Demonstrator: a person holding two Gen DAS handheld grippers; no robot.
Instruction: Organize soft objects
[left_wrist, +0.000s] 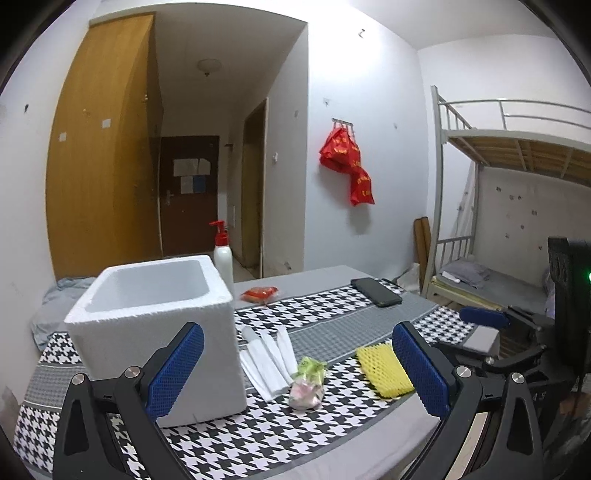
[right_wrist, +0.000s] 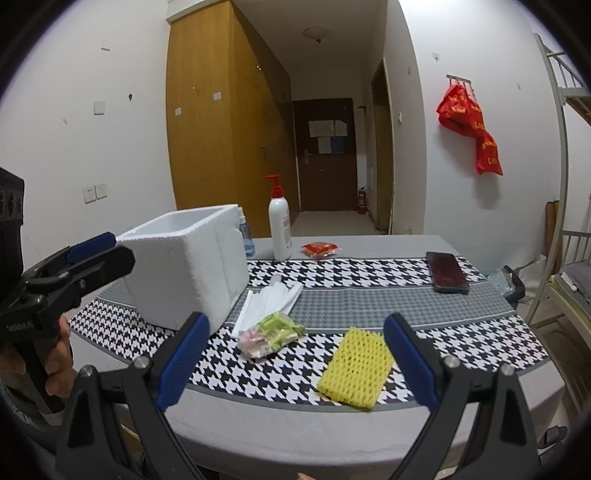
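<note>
Yellow foam mesh sleeve (right_wrist: 355, 369): flat on the houndstooth-patterned cloth (right_wrist: 461, 343), near front edge of table; seen also in left view (left_wrist: 384, 369), partly behind that gripper's right finger.
Crinkled green-and-pink plastic packet (right_wrist: 271, 334): lying just left of the yellow sleeve, apart from it; overlaps the near end of the white pieces.
White flat folded pieces (right_wrist: 271, 301): fanned out between packet and box, near ends touching the box's lower corner in left view (left_wrist: 266, 360).
Open white foam box (right_wrist: 188, 266): upright on left part of cloth, no contents visible inside in left view (left_wrist: 155, 284).
Red flat packet (right_wrist: 319, 249): far side, on plain grey table surface (right_wrist: 369, 243), just right of bottle.
White pump bottle with red nozzle (right_wrist: 280, 221): upright beyond the box.
Dark phone (right_wrist: 447, 271): flat, far right of cloth, well apart from soft items.
Right gripper (right_wrist: 295, 354): spread wide, blue pads empty, above front edge; sleeve and packet framed between fingers, not touched.
Left gripper (left_wrist: 299, 363): spread wide, nothing held; left pad in front of box wall, contact cannot be told.
Hand (right_wrist: 55, 363): on left gripper's black handle, at left border of right view.
</note>
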